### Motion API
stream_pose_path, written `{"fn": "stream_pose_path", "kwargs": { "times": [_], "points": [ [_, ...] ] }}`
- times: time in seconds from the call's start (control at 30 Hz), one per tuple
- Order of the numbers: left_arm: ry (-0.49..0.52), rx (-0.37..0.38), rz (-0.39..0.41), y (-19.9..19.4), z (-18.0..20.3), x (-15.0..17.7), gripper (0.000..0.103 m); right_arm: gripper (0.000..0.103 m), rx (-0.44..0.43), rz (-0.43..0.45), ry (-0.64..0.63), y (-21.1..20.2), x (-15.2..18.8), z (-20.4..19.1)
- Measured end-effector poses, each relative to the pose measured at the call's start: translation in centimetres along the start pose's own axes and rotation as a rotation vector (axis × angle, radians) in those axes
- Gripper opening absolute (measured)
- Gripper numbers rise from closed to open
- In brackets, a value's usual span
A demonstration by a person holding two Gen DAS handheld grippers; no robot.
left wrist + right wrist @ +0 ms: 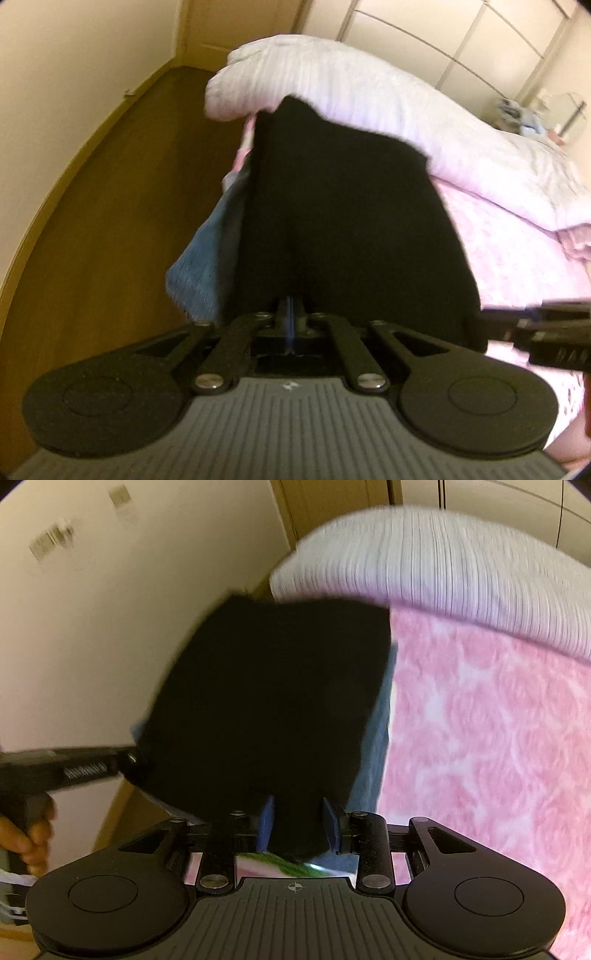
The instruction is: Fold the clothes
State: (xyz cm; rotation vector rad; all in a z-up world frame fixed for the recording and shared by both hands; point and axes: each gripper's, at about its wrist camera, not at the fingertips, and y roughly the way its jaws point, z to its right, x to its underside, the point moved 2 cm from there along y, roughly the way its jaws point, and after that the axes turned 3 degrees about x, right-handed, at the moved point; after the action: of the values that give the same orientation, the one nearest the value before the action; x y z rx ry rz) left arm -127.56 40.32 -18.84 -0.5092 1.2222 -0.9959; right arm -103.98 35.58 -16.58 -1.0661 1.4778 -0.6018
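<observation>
Both tools are gripping the black cloth [351,221] over the bed [517,266]: left tool [291,312] pinched tight, right tool [299,827] clamping a bunched edge. It looks partly folded; laying down is remaining.

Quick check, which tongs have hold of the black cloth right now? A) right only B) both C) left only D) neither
B: the left tongs are pinched shut on the near edge of the black fabric garment, and the right tongs clamp another bunch of it between their blue pads.
</observation>
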Motion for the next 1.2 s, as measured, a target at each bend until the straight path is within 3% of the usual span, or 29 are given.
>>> {"fn": "stream_pose_path", "kwargs": {
  "times": [0.13, 0.33, 0.47, 0.67, 0.87, 1.2],
  "points": [
    [-0.035, -0.047, -0.004, -1.7, 1.3, -0.1, 0.002, 0.033, 0.000, 0.006, -0.005, -1.4, 0.6, -0.3],
    [-0.069, -0.130, -0.015, -6.0, 5.4, 1.8, 0.024, 0.039, -0.006, -0.073, -0.010, -4.8, 2.0, 1.1],
    [-0.091, -0.197, -0.035, -7.7, 8.5, 3.7, 0.024, 0.048, -0.023, -0.148, -0.018, -5.8, 3.5, 2.4],
    [-0.152, -0.248, -0.034, -9.3, 12.5, 6.9, 0.028, 0.052, -0.020, -0.189, -0.105, -7.4, 5.4, 4.0],
    [-0.191, -0.283, -0.029, -10.8, 16.0, 10.1, 0.030, 0.055, -0.016, -0.203, -0.190, -9.4, 7.5, 4.2],
    [-0.165, -0.302, 0.002, -13.5, 18.5, 12.1, 0.032, 0.057, -0.008, -0.169, -0.210, -12.4, 9.8, 3.6]
  ]
}}
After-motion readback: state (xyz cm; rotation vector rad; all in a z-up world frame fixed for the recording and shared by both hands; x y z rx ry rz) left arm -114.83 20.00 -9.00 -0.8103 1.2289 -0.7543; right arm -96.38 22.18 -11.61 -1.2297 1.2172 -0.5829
